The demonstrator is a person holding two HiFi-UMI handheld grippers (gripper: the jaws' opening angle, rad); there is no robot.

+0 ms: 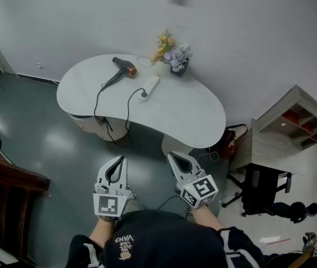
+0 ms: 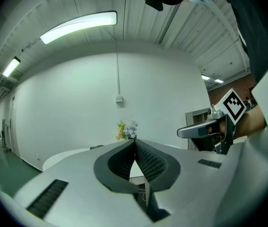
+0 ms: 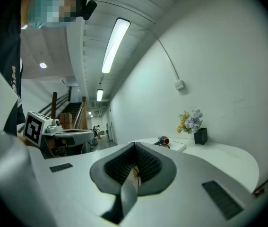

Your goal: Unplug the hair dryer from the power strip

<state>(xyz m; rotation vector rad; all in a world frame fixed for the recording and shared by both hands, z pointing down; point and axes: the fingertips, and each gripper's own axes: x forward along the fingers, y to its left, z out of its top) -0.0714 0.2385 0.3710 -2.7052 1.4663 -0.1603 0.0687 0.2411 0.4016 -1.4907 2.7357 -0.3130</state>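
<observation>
A black hair dryer (image 1: 123,67) with a copper nozzle lies at the back of the curved white table (image 1: 192,116). Its black cable loops over the table's front edge and back up to a plug (image 1: 143,95) in the white power strip (image 1: 149,86). Both grippers are held close to my body, over the floor and well short of the table. The left gripper (image 1: 123,159) and the right gripper (image 1: 171,156) are shut with nothing between their pads. In the right gripper view, past the shut right gripper (image 3: 134,146), the hair dryer (image 3: 163,140) and the power strip (image 3: 177,147) show far off.
A dark pot of flowers (image 1: 173,55) stands behind the power strip. A wooden shelf unit (image 1: 292,128) and a black office chair (image 1: 264,197) are at the right. Dark wooden furniture (image 1: 7,190) is at the left. Green floor (image 1: 46,144) lies between me and the table.
</observation>
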